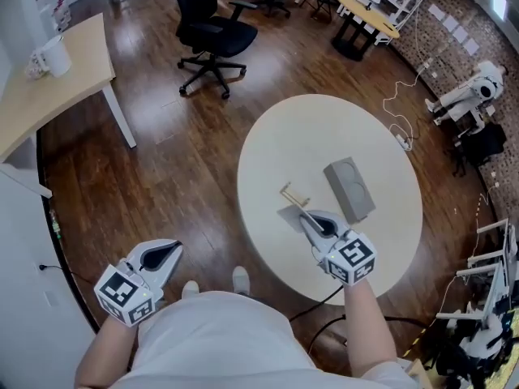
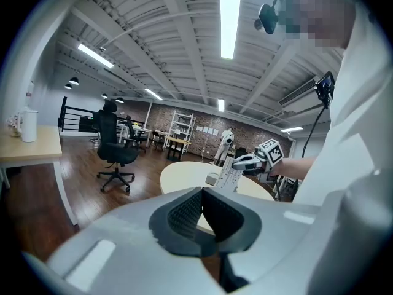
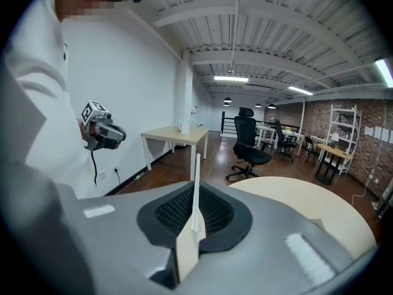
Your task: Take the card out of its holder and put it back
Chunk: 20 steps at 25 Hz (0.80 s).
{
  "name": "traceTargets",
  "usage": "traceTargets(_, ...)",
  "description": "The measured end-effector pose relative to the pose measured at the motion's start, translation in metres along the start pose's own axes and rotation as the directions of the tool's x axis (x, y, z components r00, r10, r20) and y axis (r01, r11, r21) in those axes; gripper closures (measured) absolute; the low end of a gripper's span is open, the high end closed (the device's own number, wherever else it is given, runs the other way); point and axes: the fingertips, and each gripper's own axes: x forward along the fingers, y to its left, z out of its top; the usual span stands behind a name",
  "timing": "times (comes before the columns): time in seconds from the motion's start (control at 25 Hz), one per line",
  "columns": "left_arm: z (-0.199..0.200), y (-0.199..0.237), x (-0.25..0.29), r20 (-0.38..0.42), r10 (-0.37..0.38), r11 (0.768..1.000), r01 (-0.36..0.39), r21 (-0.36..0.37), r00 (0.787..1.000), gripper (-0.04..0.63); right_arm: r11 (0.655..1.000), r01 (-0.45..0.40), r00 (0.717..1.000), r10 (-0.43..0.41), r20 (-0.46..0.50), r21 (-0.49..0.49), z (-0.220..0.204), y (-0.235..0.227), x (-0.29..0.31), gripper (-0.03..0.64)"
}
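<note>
Card (image 3: 194,192): clamped edge-on between the closed jaws of the right gripper (image 1: 305,218), over the near side of the round cream table (image 1: 276,148). The print on its face is too small for me to read. Left gripper (image 1: 173,250): jaws together with nothing between them, held off the table's edge over the dark plank floor (image 1: 170,160).

On the table I note a grey box (image 1: 350,189) and, just apart from it, a small wooden piece (image 1: 294,194); I cannot tell which is the holder.

An office chair (image 1: 212,35) stands well beyond the far edge. A light desk (image 1: 49,96) with a white jug (image 1: 55,55) is at left. A white robot (image 1: 474,91) and cables lie along the brick wall at right.

The only labels I can make out are the square black-and-white markers on the grippers' cubes.
</note>
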Motion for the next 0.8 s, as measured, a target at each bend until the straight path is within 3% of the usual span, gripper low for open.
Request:
traceTargets(0.4,0.006,-0.016,0.035,-0.017,0.114,0.993,-0.114,-0.036,0.993,0.591,1.0,-0.022,0.999,0.023,-0.031,0.016,-0.039,-0.118,0.041,0.595)
traceTargets(0.8,0.001,-0.025,0.044,-0.043,0.213,0.973,-0.216,-0.083,0.976,0.591,0.995,-0.1,0.991,0.102,-0.082,0.029,-0.072,-0.144,0.081,0.595)
